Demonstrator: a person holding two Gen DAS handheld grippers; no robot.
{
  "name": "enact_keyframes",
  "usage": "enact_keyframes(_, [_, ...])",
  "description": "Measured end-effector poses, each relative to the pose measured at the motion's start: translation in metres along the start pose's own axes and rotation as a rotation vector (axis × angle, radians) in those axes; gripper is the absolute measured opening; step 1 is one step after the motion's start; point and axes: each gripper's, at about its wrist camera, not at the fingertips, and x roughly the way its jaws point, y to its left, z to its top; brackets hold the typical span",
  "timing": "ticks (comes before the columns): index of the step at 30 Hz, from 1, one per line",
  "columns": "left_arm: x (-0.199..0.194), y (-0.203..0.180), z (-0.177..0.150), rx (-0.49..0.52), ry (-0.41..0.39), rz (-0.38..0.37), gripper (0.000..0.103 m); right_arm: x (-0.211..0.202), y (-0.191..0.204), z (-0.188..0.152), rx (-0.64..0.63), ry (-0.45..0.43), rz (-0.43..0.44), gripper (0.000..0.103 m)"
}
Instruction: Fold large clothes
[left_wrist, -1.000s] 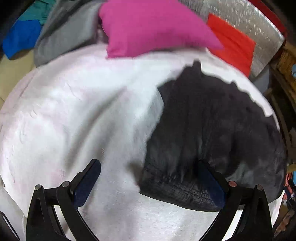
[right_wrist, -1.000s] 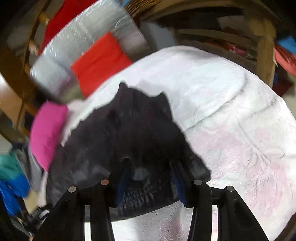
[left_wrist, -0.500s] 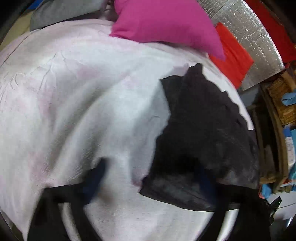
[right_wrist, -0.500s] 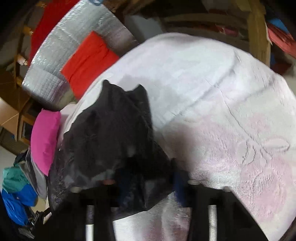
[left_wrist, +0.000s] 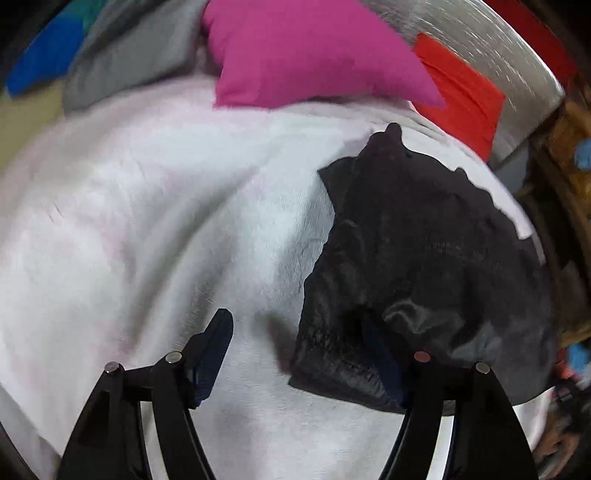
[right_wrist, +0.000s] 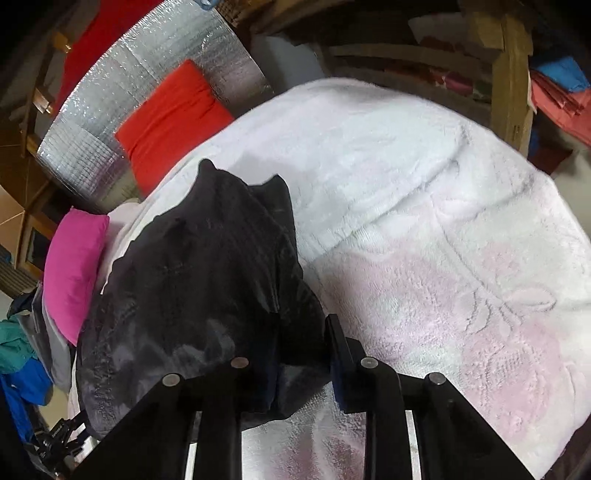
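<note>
A black garment (left_wrist: 424, 240) lies crumpled on the right part of a white and pale pink blanket (left_wrist: 147, 221). My left gripper (left_wrist: 295, 325) stands wide at the garment's near left corner, its jaws opening. Its left finger (left_wrist: 214, 343) rests over bare blanket and its right finger is sunk into the black cloth, with no pinch. In the right wrist view the black garment (right_wrist: 203, 277) bulges up over the blanket (right_wrist: 424, 221). My right gripper (right_wrist: 299, 339) has a bunch of the near edge between its pads, jaws easing open; cloth hides its left finger.
A pink pillow (left_wrist: 303, 55) sits at the head of the bed beside grey clothes (left_wrist: 129, 55) and blue cloth (left_wrist: 44, 55). A red cushion (right_wrist: 170, 118) leans on a silver foil mat (right_wrist: 147, 66). A wooden frame (right_wrist: 509, 74) stands past the far edge.
My right gripper narrowed onto the garment's near edge, and the cloth now bunches up higher. My left gripper's jaws stand closer together than a second ago, still at the same corner.
</note>
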Motion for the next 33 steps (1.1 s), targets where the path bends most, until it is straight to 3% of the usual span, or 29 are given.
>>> enact_keyframes(1, [-0.004,-0.007,-0.002,0.038,-0.027,0.039,0.073,-0.002,0.003,0.001,-0.002,-0.022,0.003,0.045])
enact_keyframes(2, [-0.004,-0.011,-0.002,0.057,-0.039,0.058,0.073,-0.004,0.005,0.002,-0.005,-0.042,0.015,0.064])
enact_keyframes(3, [-0.006,-0.017,-0.003,0.087,-0.059,0.087,0.073,-0.005,0.007,0.002,-0.009,-0.059,0.021,0.069])
enact_keyframes(7, [-0.008,-0.027,-0.005,0.151,-0.099,0.124,0.073,0.015,0.024,0.009,-0.063,-0.063,-0.024,0.070])
enact_keyframes(10, [-0.013,-0.027,-0.006,0.172,-0.118,0.130,0.072,0.032,0.035,0.006,-0.135,-0.023,-0.050,0.050])
enact_keyframes(11, [-0.014,-0.027,-0.006,0.176,-0.127,0.136,0.072,0.029,0.039,0.006,-0.154,-0.038,-0.051,0.035])
enact_keyframes(13, [-0.018,-0.026,-0.006,0.179,-0.144,0.143,0.070,0.011,0.050,0.006,-0.190,-0.103,-0.025,0.021])
enact_keyframes(16, [-0.021,-0.027,-0.007,0.180,-0.162,0.157,0.070,-0.003,0.056,0.005,-0.202,-0.169,-0.013,0.021])
enact_keyframes(20, [-0.017,-0.030,-0.006,0.192,-0.164,0.174,0.070,0.033,0.046,0.007,-0.187,-0.041,-0.098,0.021])
enact_keyframes(25, [-0.014,-0.029,-0.005,0.201,-0.162,0.189,0.070,0.030,0.046,0.009,-0.189,-0.044,-0.111,0.021])
enact_keyframes(28, [-0.014,-0.028,-0.005,0.200,-0.158,0.194,0.070,0.021,0.040,0.013,-0.116,-0.047,-0.079,0.030])
enact_keyframes(30, [-0.013,-0.028,-0.005,0.199,-0.153,0.194,0.070,0.019,0.037,0.016,-0.087,-0.074,-0.058,0.047])
enact_keyframes(31, [-0.012,-0.028,-0.005,0.198,-0.151,0.192,0.070,0.017,0.036,0.018,-0.073,-0.089,-0.045,0.063])
enact_keyframes(33, [-0.010,-0.028,-0.003,0.191,-0.137,0.174,0.070,0.019,0.039,0.021,-0.071,-0.100,-0.031,0.068])
